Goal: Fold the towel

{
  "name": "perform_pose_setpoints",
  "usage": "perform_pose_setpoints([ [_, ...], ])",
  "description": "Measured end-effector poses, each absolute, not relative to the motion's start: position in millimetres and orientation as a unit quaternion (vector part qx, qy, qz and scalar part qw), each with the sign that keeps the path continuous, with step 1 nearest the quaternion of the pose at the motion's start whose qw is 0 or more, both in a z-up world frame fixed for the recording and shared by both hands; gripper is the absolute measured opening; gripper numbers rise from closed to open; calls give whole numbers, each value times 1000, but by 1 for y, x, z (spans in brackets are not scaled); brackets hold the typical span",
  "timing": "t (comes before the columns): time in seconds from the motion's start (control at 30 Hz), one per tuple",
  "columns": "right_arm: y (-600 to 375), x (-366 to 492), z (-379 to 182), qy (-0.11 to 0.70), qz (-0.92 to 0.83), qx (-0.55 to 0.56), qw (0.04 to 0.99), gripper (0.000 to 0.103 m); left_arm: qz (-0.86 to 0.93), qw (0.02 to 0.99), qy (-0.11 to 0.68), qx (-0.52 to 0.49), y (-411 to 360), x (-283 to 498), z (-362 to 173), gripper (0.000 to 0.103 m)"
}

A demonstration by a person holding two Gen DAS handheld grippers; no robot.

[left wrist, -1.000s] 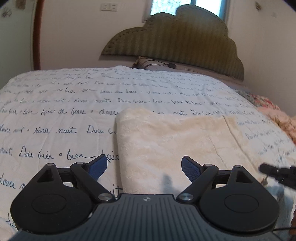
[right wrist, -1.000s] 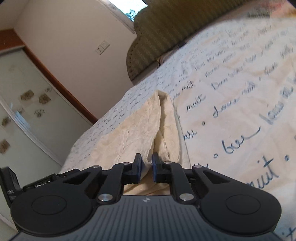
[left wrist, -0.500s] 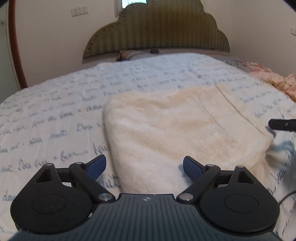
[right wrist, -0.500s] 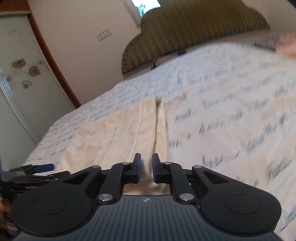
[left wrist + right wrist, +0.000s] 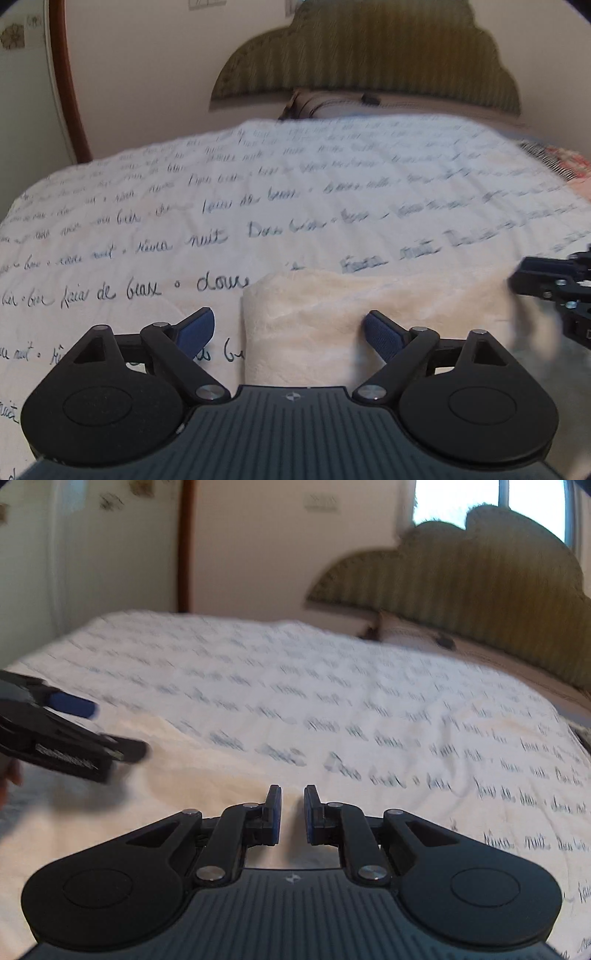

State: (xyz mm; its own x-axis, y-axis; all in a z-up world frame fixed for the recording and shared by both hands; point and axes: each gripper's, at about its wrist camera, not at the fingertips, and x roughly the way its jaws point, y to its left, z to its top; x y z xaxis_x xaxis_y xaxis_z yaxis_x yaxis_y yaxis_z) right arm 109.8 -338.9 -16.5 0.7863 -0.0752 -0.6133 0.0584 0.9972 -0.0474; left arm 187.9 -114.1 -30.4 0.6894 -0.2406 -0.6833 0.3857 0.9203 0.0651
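A cream towel (image 5: 369, 314) lies on the bed, with its left edge a rounded fold. My left gripper (image 5: 288, 317) hovers low over that left edge, open wide, with nothing between its blue pads. In the right wrist view the towel (image 5: 207, 775) spreads under and to the left of my right gripper (image 5: 292, 794). Its jaws stand close together with cream cloth in the narrow gap, shut on the towel's right edge. Each gripper shows in the other's view: the right gripper (image 5: 517, 278) at the towel's right end, and the left gripper (image 5: 110, 727), blurred.
The towel rests on a white bedspread (image 5: 221, 221) printed with dark script. A green scalloped headboard (image 5: 369, 55) and a pillow (image 5: 325, 103) are at the far end. Floral fabric (image 5: 565, 162) lies at the right edge. A brown-framed panel (image 5: 184, 546) stands to the left.
Both views have swung, and now are motion-blurred. The towel now shows as a shorter strip close under the left gripper. The right gripper's narrow gap is unchanged and the left stays open.
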Motion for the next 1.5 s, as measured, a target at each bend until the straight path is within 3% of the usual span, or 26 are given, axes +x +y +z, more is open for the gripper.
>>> perform_pose_setpoints([
  [0.13,-363,100,-26,315,-42,51,947,18,-174,909,377,48,-101,199,-40,92],
  [0.3,-349,52,-6,288,-5,49,956,23,-190,916,352,22,-83,166,-19,90],
  [0.37,-340,39,-10,303,26,46,952,31,-217,912,348,7,-75,147,-15,90],
  [0.43,-329,31,-23,329,24,17,944,32,-240,909,342,7,-72,123,-12,90],
  [0.57,-330,15,-32,325,1,38,945,32,-283,895,343,35,-80,81,-24,91],
  [0.7,-323,-6,-30,317,7,44,947,32,-281,900,302,140,-100,43,-53,94],
  [1.13,-348,-37,-20,273,-27,109,955,35,-248,911,309,111,-85,53,-34,94],
  [1.27,-331,-29,-26,293,-1,79,953,50,-240,907,318,133,-92,49,-41,94],
  [1.5,-324,-26,-38,304,-13,57,951,53,-221,911,315,147,-99,45,-44,97],
])
